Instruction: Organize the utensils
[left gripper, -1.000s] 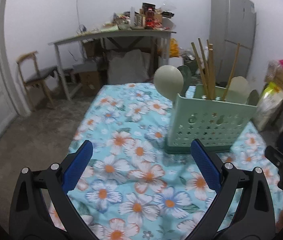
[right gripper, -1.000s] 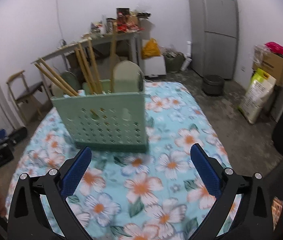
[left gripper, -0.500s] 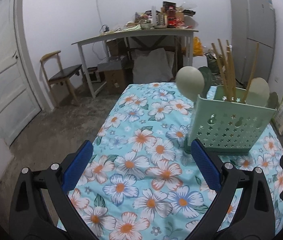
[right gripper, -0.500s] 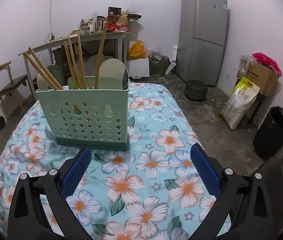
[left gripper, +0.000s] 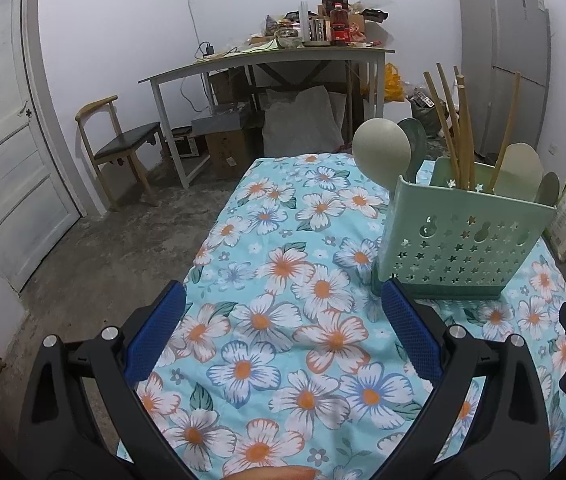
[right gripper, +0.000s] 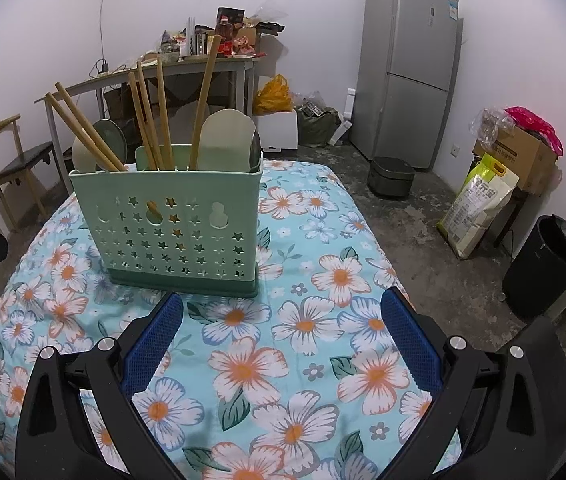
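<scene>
The green utensil holder [right gripper: 167,224] stands upright on the floral tablecloth [right gripper: 307,320], & everything here is placed relative to it. Inside: wooden chopsticks [right gripper: 151,120] sticking up & fanned out, some leaning toward the holder's left end as the R cam sees it, plus pale spatula/spoon heads [right gripper: 225,140] toward its right end & a darker green spoon [right gripper: 111,140] at the back left. In the L cam the same holder [left gripper: 463,240] sits w/ a round pale spoon head [left gripper: 381,152] poking out its near-left corner and chopsticks [left gripper: 455,120] rising from the middle. Left gripper [left gripper: 283,320]: blue pads spread wide apart, nothing between them, hovering over cloth just in front-left of the holder; its right pad [left gripper: 409,332] is near the holder's base corner, can't tell if touching. Right gripper [right gripper: 281,328]: pads also wide apart & empty, in front of the holder & offset to its right; left pad [right gripper: 153,340] just below the base. Behind the holder: cluttered grey table [right gripper: 155,72], wooden chair [left gripper: 119,148] far left, fridge [right gripper: 411,68] back right. Black bin [right gripper: 547,264] & a sack [right gripper: 479,208] well to the holder's right on the floor.
</scene>
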Motion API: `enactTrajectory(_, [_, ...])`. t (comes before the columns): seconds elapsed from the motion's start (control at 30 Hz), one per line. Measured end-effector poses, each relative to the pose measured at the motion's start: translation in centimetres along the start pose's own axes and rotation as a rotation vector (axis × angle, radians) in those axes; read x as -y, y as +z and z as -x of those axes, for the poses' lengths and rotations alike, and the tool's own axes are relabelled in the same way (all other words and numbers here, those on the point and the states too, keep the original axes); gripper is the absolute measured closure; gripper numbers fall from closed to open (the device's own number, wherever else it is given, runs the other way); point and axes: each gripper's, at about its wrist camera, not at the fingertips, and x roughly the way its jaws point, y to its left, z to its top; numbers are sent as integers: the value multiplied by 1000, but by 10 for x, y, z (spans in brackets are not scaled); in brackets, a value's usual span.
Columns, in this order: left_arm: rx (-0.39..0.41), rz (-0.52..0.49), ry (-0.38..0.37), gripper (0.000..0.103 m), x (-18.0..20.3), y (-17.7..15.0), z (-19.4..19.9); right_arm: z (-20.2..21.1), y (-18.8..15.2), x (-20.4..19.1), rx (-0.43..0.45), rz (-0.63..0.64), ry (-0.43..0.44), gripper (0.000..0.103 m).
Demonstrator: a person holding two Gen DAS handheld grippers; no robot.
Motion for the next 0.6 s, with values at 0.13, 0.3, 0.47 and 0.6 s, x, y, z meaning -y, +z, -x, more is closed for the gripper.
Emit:
enactTrajectory(0.13, [-5, -2, -6, 8, 0, 0, 0, -1, 0, 0, -4, 0, 1, 7])
enactTrajectory(0.3, [-8, -7, -13, 8, 1, 2, 0, -3, -2, 0, -9, 4, 0, 7])
enactTrajectory(0.47, [-5, -15, -22, 8, 3, 1, 1, -5, -3, 0, -16, -3, 5, 7])
enactTrajectory(0.6, [-8, -13, -33, 8, 5, 2, 2, -5, -3, -1, -20, 2, 6, 7])
